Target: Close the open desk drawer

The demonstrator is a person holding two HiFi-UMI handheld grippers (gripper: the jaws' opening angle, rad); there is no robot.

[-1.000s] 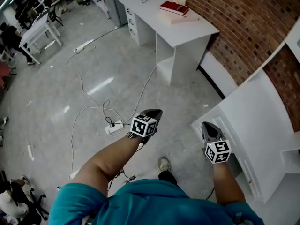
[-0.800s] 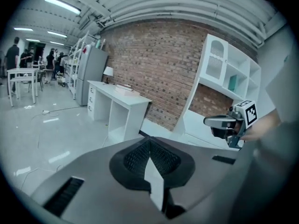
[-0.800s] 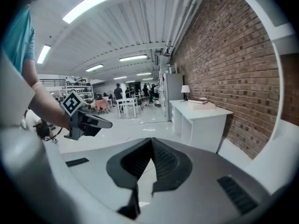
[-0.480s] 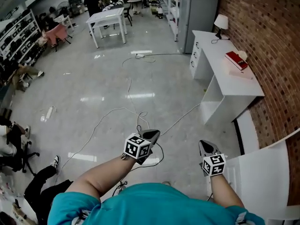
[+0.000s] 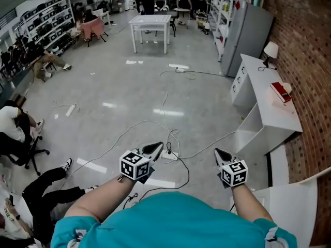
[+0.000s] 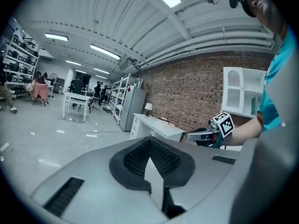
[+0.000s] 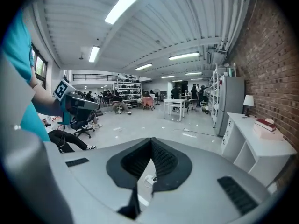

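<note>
We note left gripper (image 5: 156, 146) and right gripper (image 5: 219, 152) fingers together, empty; open drawer unseen (perhaps in the white counter (image 5: 292, 206) beside the right), judged stiff, light-sliding, best pushed flat on its front.

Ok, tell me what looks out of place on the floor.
Loose white cables snake across the open floor, and a power strip lies in the middle of them. It looks like a trip hazard. Nothing else stands out.
</note>
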